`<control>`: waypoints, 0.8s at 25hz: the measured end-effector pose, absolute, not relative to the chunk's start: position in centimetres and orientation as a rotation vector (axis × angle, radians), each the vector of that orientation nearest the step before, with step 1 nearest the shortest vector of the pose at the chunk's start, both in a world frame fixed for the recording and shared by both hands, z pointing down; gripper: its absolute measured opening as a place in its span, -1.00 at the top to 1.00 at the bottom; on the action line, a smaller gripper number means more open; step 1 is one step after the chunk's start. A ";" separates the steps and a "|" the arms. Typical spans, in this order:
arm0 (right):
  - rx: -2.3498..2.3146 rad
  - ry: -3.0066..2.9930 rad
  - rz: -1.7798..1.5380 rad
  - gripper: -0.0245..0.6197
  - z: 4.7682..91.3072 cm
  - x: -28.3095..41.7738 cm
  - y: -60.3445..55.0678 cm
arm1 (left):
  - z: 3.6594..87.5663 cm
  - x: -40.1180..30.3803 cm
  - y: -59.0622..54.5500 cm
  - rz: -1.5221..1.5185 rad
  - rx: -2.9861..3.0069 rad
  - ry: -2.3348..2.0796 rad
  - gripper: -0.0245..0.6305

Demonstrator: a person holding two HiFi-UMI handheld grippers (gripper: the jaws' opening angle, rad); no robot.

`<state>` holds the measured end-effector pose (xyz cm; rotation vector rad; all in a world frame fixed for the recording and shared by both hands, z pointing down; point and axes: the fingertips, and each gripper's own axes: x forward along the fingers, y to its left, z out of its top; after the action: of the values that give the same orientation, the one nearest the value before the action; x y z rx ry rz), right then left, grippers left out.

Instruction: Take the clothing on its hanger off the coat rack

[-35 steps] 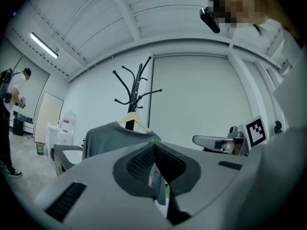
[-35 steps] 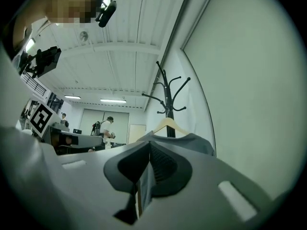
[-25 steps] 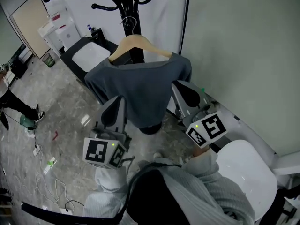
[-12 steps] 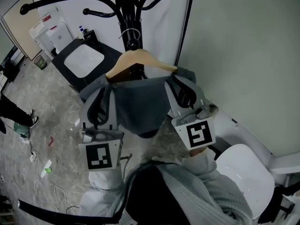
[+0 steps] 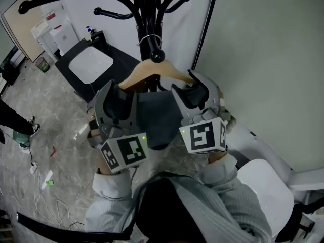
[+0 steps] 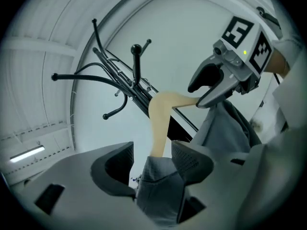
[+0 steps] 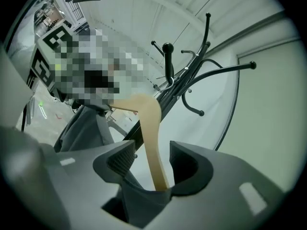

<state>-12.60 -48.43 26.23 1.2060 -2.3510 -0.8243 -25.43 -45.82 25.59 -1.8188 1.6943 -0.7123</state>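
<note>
A wooden hanger [image 5: 158,70] hangs by its wire hook [image 5: 151,40] on the black coat rack [image 5: 147,11], carrying a grey garment [image 5: 154,118]. My left gripper [image 5: 117,99] is at the hanger's left shoulder, and my right gripper [image 5: 196,91] is at its right shoulder. In the left gripper view the left gripper's [image 6: 152,158] jaws are opening, with the cloth-covered hanger end [image 6: 160,183] between them and a gap on one side. In the right gripper view the right gripper's [image 7: 152,161] jaws are opening around the bare wooden arm [image 7: 149,128], clear of it on both sides.
A black stand with a white top [image 5: 91,65] sits behind the rack at left. A white chair [image 5: 266,186] is at lower right, close to the pale wall [image 5: 273,59]. Cables [image 5: 43,184] and a person's leg [image 5: 12,119] are on the floor at left.
Both grippers rose from beside the hanging garment to the hanger's two shoulders. Their jaws now stand wide around the hanger ends, and the garment has bunched up between them.
</note>
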 end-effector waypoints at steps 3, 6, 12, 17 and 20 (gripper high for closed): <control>1.179 -2.313 -0.803 0.32 27.3 -13.3 -49.7 | 26.6 -25.5 -47.4 -0.792 -1.751 1.683 0.23; 1.161 -2.249 -0.807 0.32 28.3 -13.7 -50.8 | 26.7 -25.7 -48.4 -0.799 -1.687 1.692 0.23; 1.217 -2.196 -0.872 0.41 27.6 -13.4 -51.2 | 26.1 -25.3 -49.2 -0.834 -1.643 1.664 0.25; 1.231 -2.200 -0.890 0.57 27.3 -13.3 -51.4 | 26.0 -25.3 -49.3 -0.853 -1.620 1.674 0.58; 1.240 -2.191 -0.913 0.58 27.2 -13.4 -51.4 | 26.0 -25.2 -49.2 -0.877 -1.628 1.668 0.60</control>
<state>-13.36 -51.36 27.22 1.2401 -2.1910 -0.9126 -25.24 -49.25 26.00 -1.6278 1.6682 -0.8767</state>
